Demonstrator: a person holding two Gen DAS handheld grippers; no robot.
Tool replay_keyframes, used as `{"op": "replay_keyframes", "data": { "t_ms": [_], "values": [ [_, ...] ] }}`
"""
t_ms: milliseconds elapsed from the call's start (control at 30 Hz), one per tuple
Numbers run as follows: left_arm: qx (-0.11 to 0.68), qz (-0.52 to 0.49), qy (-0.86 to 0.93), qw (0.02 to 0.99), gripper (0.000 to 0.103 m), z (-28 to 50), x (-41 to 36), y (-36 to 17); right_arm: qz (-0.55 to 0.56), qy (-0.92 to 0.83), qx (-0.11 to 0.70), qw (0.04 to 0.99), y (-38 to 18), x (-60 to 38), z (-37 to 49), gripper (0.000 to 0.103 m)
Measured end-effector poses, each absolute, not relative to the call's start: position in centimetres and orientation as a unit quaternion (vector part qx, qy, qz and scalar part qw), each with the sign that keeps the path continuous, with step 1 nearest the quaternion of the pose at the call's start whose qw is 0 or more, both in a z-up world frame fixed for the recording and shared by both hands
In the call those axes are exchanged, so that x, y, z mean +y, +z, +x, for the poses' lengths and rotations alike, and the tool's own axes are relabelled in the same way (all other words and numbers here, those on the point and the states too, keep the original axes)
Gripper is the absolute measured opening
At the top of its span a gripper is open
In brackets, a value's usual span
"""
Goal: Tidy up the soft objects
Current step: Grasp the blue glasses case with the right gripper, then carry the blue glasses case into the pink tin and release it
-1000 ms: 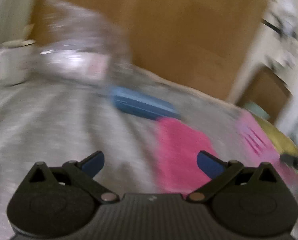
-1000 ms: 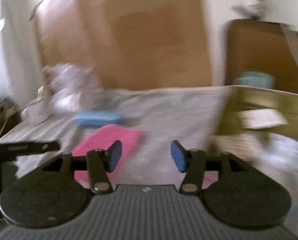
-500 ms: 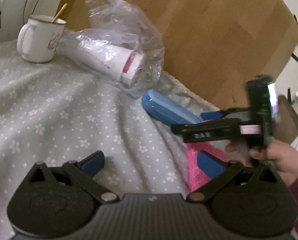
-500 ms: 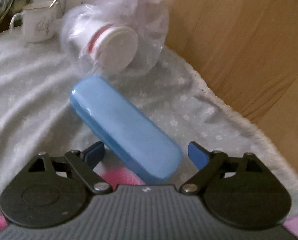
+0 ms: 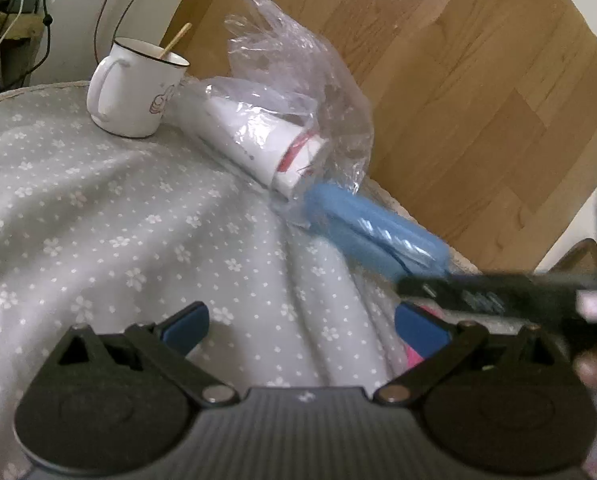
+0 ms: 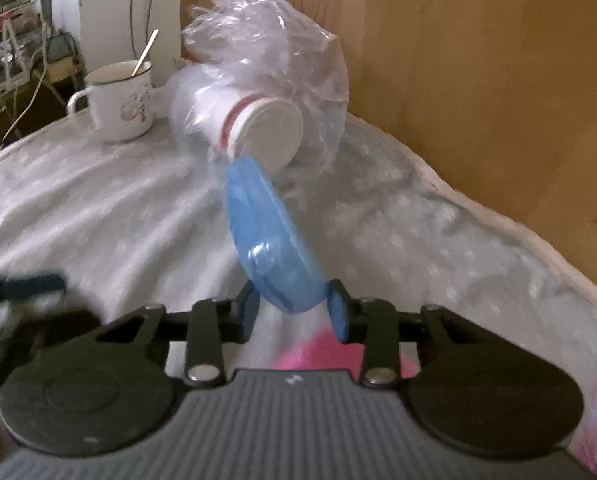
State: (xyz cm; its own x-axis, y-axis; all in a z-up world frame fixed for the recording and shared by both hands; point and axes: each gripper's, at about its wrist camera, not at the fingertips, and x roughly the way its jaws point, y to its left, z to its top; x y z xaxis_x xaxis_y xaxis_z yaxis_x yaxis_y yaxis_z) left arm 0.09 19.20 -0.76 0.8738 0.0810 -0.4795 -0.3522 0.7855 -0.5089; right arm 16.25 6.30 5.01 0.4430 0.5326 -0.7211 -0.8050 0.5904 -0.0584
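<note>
Half a second ago our right claw [image 6: 292,312] stood wide around the blue case [image 6: 272,240]; now it is closing, both pads on the case's near end. The case tips up off the grey flowered cloth [image 5: 98,220], its far end at the plastic bag [image 6: 266,60]. Our left claw [image 5: 298,326] is spread, holding nothing. The pink soft thing [image 6: 314,354] is mostly hidden under the claws. The white mug [image 5: 132,88] stands behind.

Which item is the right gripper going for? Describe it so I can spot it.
On the grey flowered cloth, just before the plastic bag holding a white tub, lies a blue case. It alone is smooth, oblong and blue, its near end between the closing right gripper.
</note>
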Motion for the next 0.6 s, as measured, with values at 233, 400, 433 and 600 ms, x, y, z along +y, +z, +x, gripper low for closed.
{"op": "replay_keyframes", "data": {
  "t_ms": [233,400,433,600],
  "values": [
    [0.229,-0.307,0.056,0.922,0.102,0.4,18.7,-0.6,-0.165,0.387,0.345,0.839,4.7,-4.8,6.8,0.037],
    [0.236,-0.278,-0.033,0.930,0.103,0.7,16.4,-0.2,-0.069,0.343,0.345,0.871,3.1,-14.4,-1.2,0.037],
    [0.242,-0.269,-0.054,0.931,0.103,0.9,15.6,-0.2,-0.067,0.328,0.337,0.880,2.6,-15.6,-3.0,0.037],
    [0.278,-0.235,-0.135,0.921,0.102,0.5,10.7,0.4,-0.091,0.276,0.317,0.903,0.5,-19.1,-8.9,0.057]
  ]
}}
